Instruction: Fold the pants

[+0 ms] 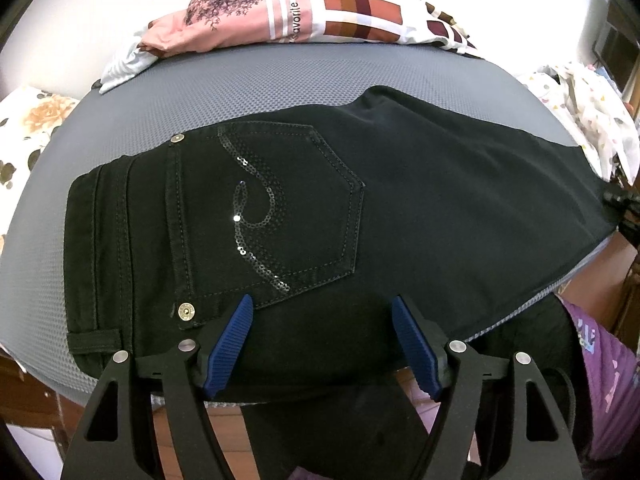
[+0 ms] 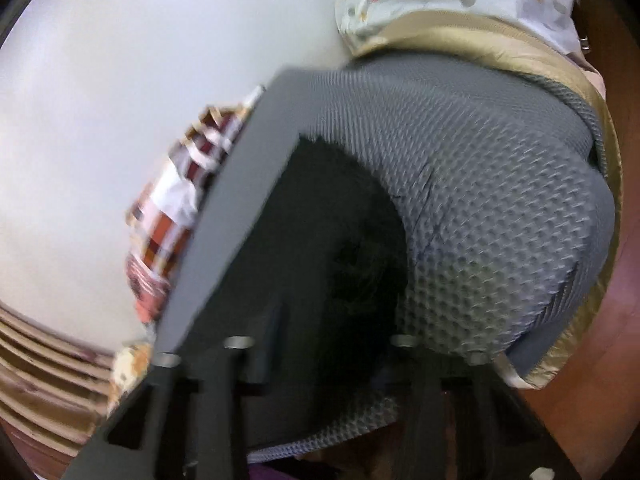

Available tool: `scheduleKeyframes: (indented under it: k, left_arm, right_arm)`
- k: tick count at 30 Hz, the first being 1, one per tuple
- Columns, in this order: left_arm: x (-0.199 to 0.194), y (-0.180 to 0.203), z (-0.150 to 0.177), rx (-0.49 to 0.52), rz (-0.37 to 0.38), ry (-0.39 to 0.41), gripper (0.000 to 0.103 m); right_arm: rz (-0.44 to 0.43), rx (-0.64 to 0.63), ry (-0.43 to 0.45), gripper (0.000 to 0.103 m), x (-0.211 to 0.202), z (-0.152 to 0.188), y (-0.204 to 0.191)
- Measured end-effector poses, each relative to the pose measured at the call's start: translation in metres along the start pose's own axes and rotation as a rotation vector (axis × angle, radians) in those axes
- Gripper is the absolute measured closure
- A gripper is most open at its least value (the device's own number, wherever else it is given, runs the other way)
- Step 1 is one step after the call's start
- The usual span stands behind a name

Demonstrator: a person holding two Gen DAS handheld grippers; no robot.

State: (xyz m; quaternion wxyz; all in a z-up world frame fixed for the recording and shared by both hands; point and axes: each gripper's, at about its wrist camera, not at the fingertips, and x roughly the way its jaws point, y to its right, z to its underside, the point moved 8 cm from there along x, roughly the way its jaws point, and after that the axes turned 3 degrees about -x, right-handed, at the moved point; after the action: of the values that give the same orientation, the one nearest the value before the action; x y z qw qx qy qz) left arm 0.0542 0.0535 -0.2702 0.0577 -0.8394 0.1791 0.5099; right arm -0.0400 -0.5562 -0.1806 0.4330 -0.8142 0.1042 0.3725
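Observation:
Black pants (image 1: 400, 184) lie flat on a grey mesh mat (image 1: 240, 92), waistband to the left and a sequinned back pocket (image 1: 280, 208) facing up. My left gripper (image 1: 324, 340) hovers open over the near edge of the seat, with its blue pads (image 1: 232, 344) wide apart and nothing between them. At the far right the leg end runs to my right gripper (image 1: 622, 204). The right wrist view is blurred. There a raised sheet of the black pants leg (image 2: 256, 240) stands up from my right gripper (image 2: 320, 344) and hides its pads, which look shut on it.
A pile of folded pink and checked clothes (image 1: 304, 12) sits at the mat's far edge. A spotted white cloth (image 1: 580, 112) lies at the right and a floral cloth (image 1: 28, 128) at the left. A person's purple garment (image 1: 612, 380) is at the near right. The wooden floor (image 2: 600, 360) shows below the mat.

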Motion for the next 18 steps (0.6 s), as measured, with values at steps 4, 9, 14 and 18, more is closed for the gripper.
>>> scheduleKeyframes:
  k: [4,9,14,18]
  left_arm:
    - [0.0,0.0,0.0,-0.001,0.0,0.001,0.03]
    - [-0.004,-0.006,-0.003,-0.034,0.007,0.012,0.03]
    - [-0.008,-0.012,-0.007,-0.059,0.014,0.021,0.03]
    - [-0.007,-0.01,-0.006,-0.056,0.011,0.016,0.03]
  right_arm:
    - [0.02,-0.016,0.003,0.093,0.001,0.002,-0.002]
    - [-0.002,0.019,0.007,0.093,0.001,0.002,-0.002]
    - [-0.033,-0.052,0.009,0.093,-0.002,-0.001,-0.038]
    - [-0.077,-0.118,-0.014,0.093,0.007,0.005,-0.08]
